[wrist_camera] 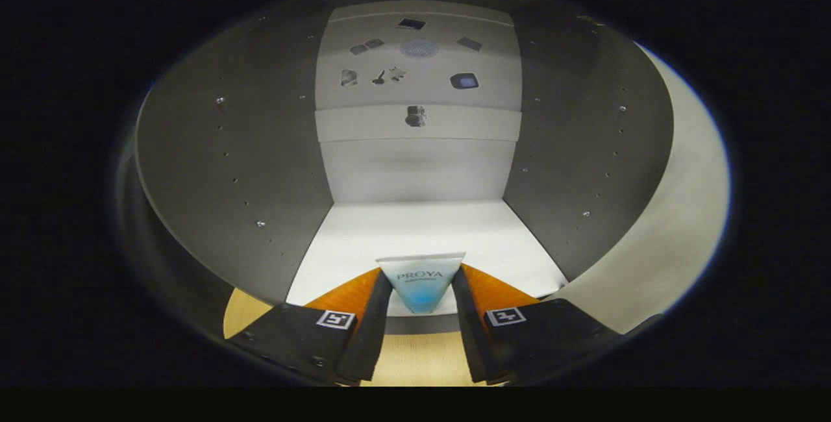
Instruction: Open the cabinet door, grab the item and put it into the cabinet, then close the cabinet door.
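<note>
My gripper (pixel 422 279) is shut on a white tube with a blue lower part (pixel 421 282), held between both fingers with its flat end pointing forward. Just beyond the fingers opens the cabinet (pixel 415 227): a white floor, grey side walls and a pale back panel. The tube hangs over the front edge of the cabinet floor. The open cabinet door (pixel 669 227) stands to the right of the cabinet as a pale curved panel.
The cabinet's grey left wall (pixel 240 162) and right wall (pixel 584 149) carry rows of small shelf-pin holes. A light wooden surface (pixel 415 357) lies below the fingers. Small dark marks dot the upper back panel (pixel 415 65).
</note>
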Tool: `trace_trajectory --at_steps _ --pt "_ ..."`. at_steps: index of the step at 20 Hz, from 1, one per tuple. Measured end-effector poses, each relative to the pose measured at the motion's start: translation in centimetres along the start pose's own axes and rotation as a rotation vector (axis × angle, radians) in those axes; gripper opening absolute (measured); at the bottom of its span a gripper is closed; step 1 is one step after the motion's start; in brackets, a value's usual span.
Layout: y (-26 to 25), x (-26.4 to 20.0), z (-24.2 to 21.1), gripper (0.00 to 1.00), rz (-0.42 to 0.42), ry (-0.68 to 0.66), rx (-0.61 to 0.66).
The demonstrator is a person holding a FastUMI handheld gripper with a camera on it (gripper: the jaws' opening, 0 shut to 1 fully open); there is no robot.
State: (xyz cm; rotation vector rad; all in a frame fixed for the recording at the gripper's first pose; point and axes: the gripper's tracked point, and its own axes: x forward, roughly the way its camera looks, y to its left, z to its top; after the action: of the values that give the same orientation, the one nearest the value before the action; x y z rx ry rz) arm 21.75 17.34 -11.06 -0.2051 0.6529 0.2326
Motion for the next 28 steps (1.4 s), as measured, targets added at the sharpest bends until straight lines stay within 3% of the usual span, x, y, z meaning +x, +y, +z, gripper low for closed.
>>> trace_trajectory --at_steps 7,11,14,22,28 --pt "-0.2 0.4 0.0 0.64 0.004 -0.009 -0.010" --pt "-0.1 0.1 0.3 0.78 0.010 -0.048 -0.004" --pt "0.0 -0.5 0.8 0.99 0.006 -0.102 0.018" --pt "0.1 -4.7 1.8 1.00 -0.001 -0.315 0.027" --pt "-0.3 -8.7 1.0 1.00 -0.030 -0.403 0.020"
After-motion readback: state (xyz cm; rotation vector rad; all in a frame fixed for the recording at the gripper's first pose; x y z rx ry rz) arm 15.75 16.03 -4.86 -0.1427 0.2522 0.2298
